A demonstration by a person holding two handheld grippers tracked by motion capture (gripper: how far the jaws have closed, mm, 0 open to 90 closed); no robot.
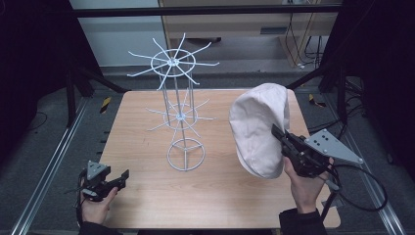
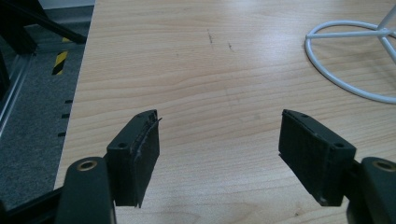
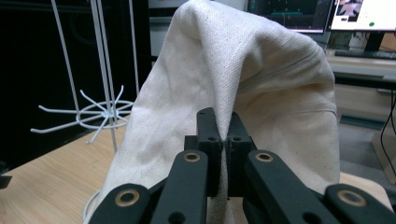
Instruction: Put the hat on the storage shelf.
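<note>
A cream cloth hat [image 1: 258,128] hangs lifted over the right half of the table, pinched at its edge by my right gripper [image 1: 280,135]. In the right gripper view the two black jaws are pressed together on a fold of the hat [image 3: 243,88], at my right gripper [image 3: 223,135]. A white wire rack [image 1: 180,105] with two tiers of radiating hooks stands upright left of the hat, apart from it. My left gripper [image 1: 122,177] rests low at the table's front left corner. Its jaws stand wide apart over bare wood in the left gripper view [image 2: 219,140], holding nothing.
The wooden table [image 1: 147,191] has dark floor and metal rails on both sides. The rack's round wire base [image 2: 345,60] lies ahead and right of my left gripper. A cable [image 1: 367,196] loops from my right gripper past the table's right edge.
</note>
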